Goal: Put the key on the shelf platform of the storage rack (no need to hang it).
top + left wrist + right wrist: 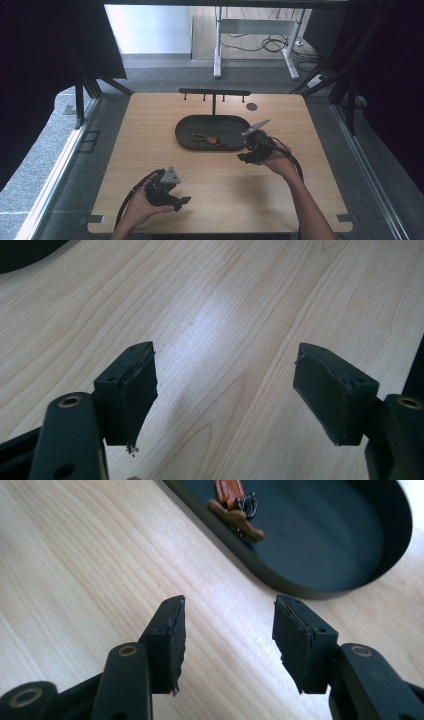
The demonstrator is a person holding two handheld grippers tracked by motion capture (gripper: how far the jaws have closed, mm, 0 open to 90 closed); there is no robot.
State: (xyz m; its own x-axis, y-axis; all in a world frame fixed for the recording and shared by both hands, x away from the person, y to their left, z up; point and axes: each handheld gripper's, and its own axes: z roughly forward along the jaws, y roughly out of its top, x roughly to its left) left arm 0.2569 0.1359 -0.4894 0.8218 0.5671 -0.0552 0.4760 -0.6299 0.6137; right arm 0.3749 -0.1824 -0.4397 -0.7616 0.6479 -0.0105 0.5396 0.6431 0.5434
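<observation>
A black oval tray point(182, 135) lies in the middle of the wooden table point(150, 125). In it rests an orange and brown key fob with a small ring point(210, 139). My right gripper point(245, 156) hovers just off the tray's right end, over bare wood. In the right gripper view its jaws point(227, 602) stand open with nothing between them, the tray point(320, 535) and the fob point(235, 505) just ahead. Near the table's front left, my left gripper point(181, 202) is held low above the wood. Its jaws point(225, 370) stand wide open and hold nothing.
A black T-shaped rack with several hooks point(214, 93) stands behind the tray. A small dark disc point(251, 106) lies at the back right of the table. Dark frame posts flank both sides of the table.
</observation>
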